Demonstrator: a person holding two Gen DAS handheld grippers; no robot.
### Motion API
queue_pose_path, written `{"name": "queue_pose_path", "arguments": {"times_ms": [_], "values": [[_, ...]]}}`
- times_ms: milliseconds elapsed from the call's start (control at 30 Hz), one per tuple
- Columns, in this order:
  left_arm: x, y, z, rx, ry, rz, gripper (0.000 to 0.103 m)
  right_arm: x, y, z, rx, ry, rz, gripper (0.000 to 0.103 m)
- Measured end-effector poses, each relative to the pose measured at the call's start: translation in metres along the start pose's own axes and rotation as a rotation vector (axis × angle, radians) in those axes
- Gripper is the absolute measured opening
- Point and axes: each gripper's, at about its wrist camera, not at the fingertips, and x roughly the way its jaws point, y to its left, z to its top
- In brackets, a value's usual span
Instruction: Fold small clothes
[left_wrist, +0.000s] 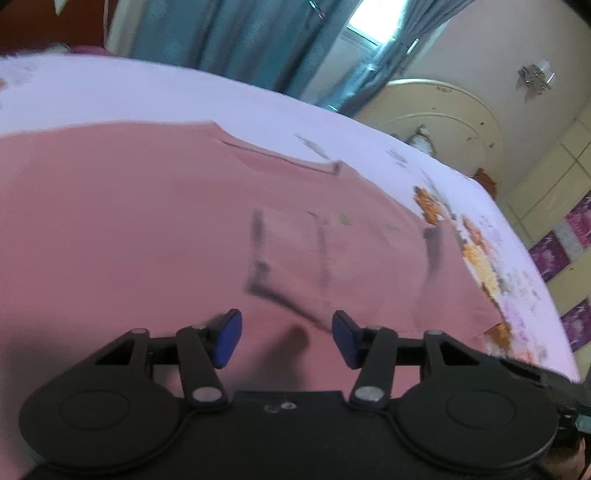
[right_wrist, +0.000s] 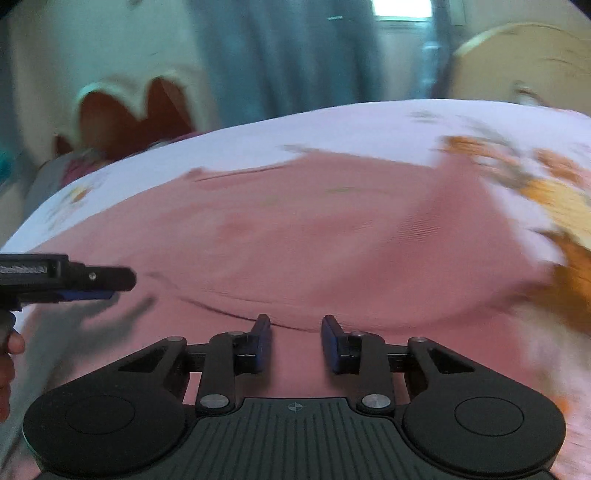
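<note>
While both the left gripper (left_wrist: 287, 338) and right gripper (right_wrist: 295, 341) hung apart and empty over the pink garment (left_wrist: 147, 229), closing early risked pinching only the top layer.

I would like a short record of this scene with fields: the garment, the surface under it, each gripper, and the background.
garment: pink fabric garment with dark stitched lines, spread flat, not yet folded
surface: white bedsheet with orange flower print under the garment
left gripper: jaws apart above the pink cloth, nothing between the pads
right gripper: jaws apart above the garment's near part, nothing gripped
background: teal curtains and a cream round headboard
image quality: both views blurred
</note>
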Motion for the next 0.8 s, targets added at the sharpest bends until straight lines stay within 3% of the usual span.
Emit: {"name": "queue_pose_path", "arguments": {"times_ms": [67, 167, 233, 333, 467, 567, 667, 800], "values": [[0.016, -0.006, 0.003, -0.012, 0.006, -0.010, 0.050, -0.008, -0.027, -0.002, 0.055, -0.003, -0.051, 0.032], [0.031, -0.015, 0.010, -0.012, -0.015, -0.007, 0.038, -0.016, -0.061, 0.002, 0.121, -0.029, -0.161, 0.032], [0.037, -0.015, 0.015, -0.027, -0.029, -0.005, 0.020, -0.023, -0.084, 0.004, 0.167, -0.032, -0.176, 0.032], [0.038, -0.012, 0.020, -0.033, -0.041, -0.007, 0.007, -0.017, -0.102, 0.009, 0.208, -0.015, -0.164, 0.032], [0.001, -0.005, 0.019, -0.012, -0.192, 0.014, 0.007, -0.012, -0.099, 0.011, 0.170, -0.023, -0.175, 0.032], [-0.026, 0.012, 0.010, 0.000, -0.294, 0.106, 0.006, -0.007, -0.096, 0.010, 0.161, -0.030, -0.187, 0.032], [-0.018, 0.039, 0.000, -0.052, -0.212, 0.123, 0.006, -0.002, -0.099, 0.010, 0.150, -0.033, -0.192, 0.030], [-0.013, 0.039, -0.011, -0.046, -0.183, 0.125, 0.013, -0.001, -0.099, 0.012, 0.135, -0.025, -0.193, 0.030]]}}
